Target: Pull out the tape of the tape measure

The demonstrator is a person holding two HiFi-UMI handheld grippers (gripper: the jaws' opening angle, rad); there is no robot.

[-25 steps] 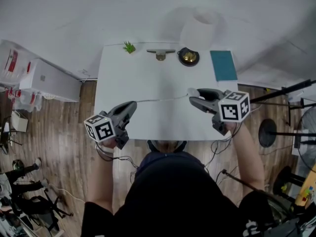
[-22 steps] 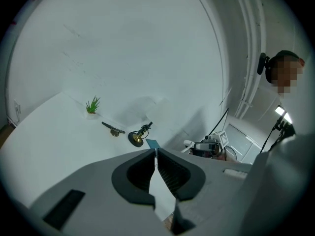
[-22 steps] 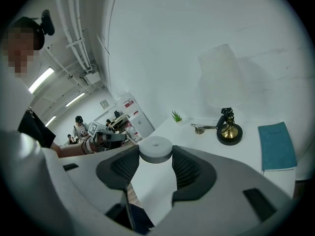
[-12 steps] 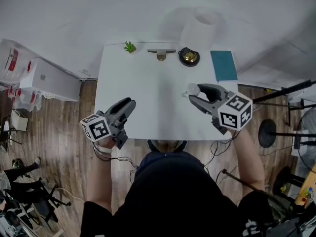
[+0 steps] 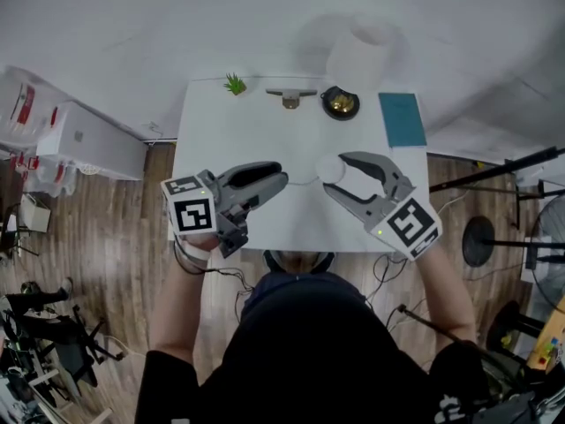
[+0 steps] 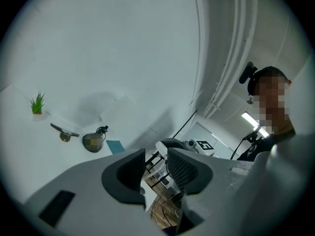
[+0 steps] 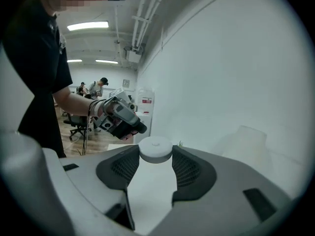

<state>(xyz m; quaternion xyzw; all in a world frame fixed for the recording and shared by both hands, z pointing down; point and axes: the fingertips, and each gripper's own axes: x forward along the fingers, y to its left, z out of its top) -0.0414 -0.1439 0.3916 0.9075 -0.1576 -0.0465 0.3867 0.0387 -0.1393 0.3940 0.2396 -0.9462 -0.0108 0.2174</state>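
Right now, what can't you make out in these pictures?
- Tape: head view, too thin against the white table to tell how much is out of the tape measure.
- Tape measure's sides: right gripper view, covered by the pads of the right gripper.
- Round dark object at the table's far edge: head view, too small to identify.
- Table's near edge: head view, partly behind the person's head.

Bright, even light throughout, as I see it. Ceiling strip lights [image 7: 87, 26] glare in the right gripper view. A white lampshade [image 5: 362, 53] throws a soft shadow on the wall [image 5: 177, 25]. Both gripper views are fisheye circles with black corners and bowed walls. The round white tape measure [image 7: 155, 149] is sharp; the head view's edges curve.
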